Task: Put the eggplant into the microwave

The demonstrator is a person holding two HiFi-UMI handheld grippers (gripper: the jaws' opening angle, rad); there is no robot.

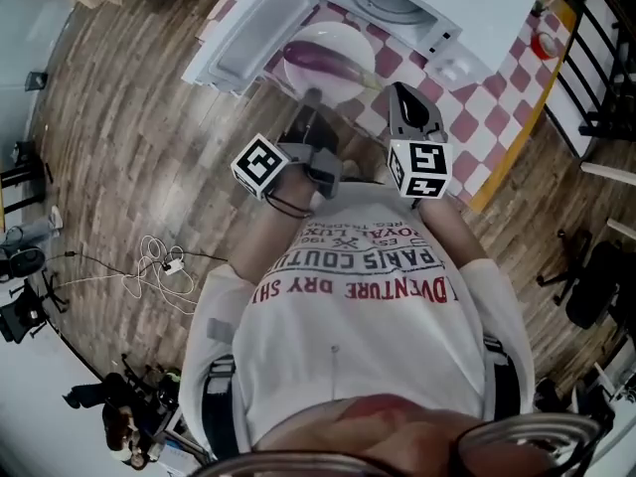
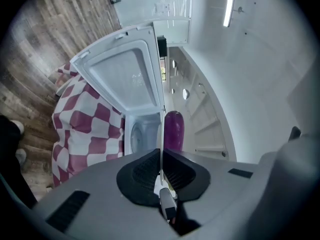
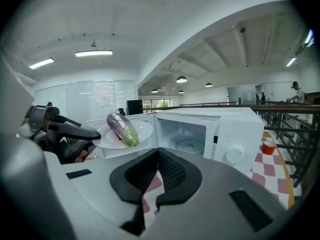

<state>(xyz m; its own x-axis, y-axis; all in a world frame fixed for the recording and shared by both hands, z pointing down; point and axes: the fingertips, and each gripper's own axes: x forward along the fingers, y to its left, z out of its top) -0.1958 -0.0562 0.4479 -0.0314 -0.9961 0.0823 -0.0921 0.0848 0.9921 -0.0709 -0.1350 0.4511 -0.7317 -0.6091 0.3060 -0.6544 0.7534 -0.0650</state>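
Jaws of left gripper clamp plate under eggplant; shirt reads "PARIS".

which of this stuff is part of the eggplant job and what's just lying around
Job:
- eggplant
- plate under it, gripped by the left gripper
- microwave, door open
- right gripper, shut, empty

Lying about:
- small red thing on the table
- cables on the floor

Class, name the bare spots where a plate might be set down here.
Free: inside the microwave, bare but for its glass tray; the checked cloth before its dial. Crowded: by the open door, where the left gripper holds the plate with the eggplant.
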